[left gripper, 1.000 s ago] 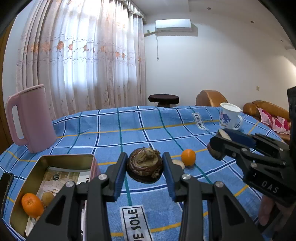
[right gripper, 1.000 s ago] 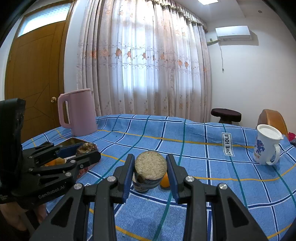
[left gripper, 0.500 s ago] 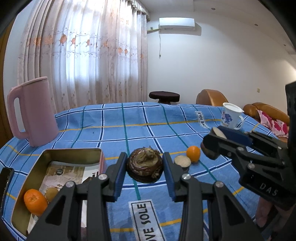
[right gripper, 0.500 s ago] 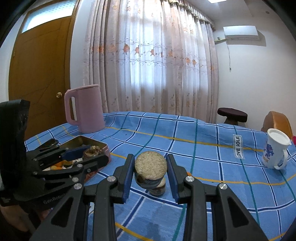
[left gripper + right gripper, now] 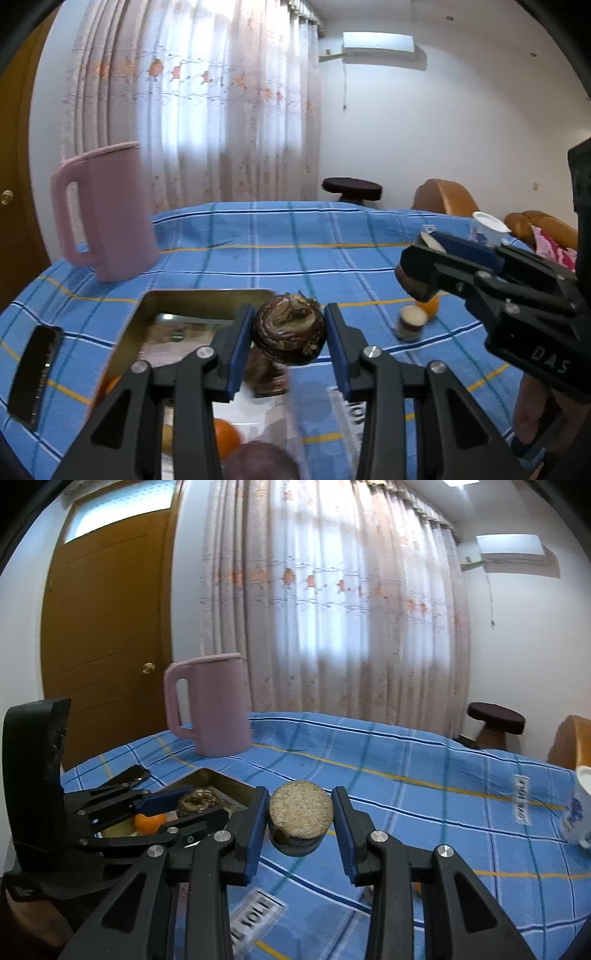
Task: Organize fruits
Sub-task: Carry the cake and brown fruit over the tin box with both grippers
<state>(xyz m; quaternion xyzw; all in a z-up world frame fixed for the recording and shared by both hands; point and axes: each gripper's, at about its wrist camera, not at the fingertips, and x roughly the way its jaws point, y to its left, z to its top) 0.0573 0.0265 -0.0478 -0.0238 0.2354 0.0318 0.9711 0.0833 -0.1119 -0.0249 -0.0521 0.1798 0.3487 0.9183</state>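
My left gripper [image 5: 290,332] is shut on a dark brown knobbly fruit [image 5: 290,338], held above the near right rim of an open gold tin [image 5: 162,301]. An orange [image 5: 227,437] lies inside the tin, with a blurred purple fruit [image 5: 258,463] at the bottom edge of the view. My right gripper [image 5: 300,821] is shut on a round brown piece with a rough tan top [image 5: 301,808], in the air just right of the tin [image 5: 210,777]. A second orange [image 5: 430,304] rests on the cloth to the right.
A pink jug [image 5: 107,214] stands behind the tin, and a black phone [image 5: 35,373] lies to its left. A small tan-lidded jar [image 5: 408,325] sits beside the loose orange. A white mug [image 5: 489,227] stands at the far right. A blue checked cloth [image 5: 295,254] covers the table.
Both grippers have swung left toward the tin with their loads still held. The brown fruit now hangs over the tin's rim. The jar and loose orange have slid right in view.
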